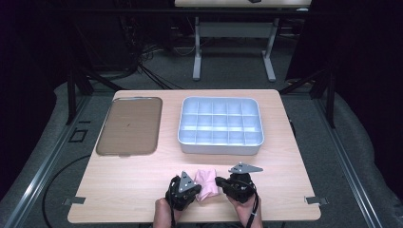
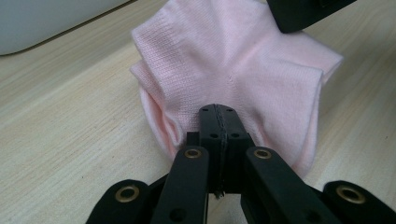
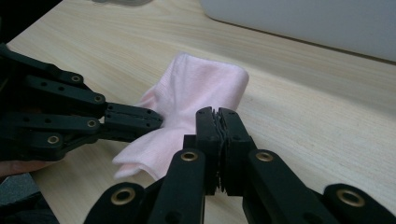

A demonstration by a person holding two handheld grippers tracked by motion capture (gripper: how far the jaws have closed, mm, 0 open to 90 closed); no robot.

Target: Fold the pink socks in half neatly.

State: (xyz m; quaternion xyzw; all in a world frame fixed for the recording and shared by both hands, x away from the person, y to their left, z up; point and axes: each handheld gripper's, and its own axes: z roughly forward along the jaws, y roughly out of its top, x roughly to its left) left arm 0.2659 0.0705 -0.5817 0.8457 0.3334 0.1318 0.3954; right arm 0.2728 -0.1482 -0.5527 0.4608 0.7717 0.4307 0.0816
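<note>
Pink sock (image 1: 207, 183) lies folded on the desk (image 1: 128, 185), in front of the white compartment tray (image 1: 220, 124). Left gripper (image 1: 190, 189) fingers are clenched on its near edge; right gripper (image 1: 219, 182) fingers are pinched on its opposite edge.

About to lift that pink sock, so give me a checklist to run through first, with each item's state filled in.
1. Left gripper shut on the pink sock: ok, jaws closed with fabric pinched at their tips.
2. Right gripper shut on the sock: cannot tell, jaws closed at its edge, but pinched fabric is not clearly visible.
3. Sock folded: ok, doubled over on the table.
4. Compartment tray free to receive it: ok, its cells look bare.
5. Brown tray out of the way: ok, far left.
</note>
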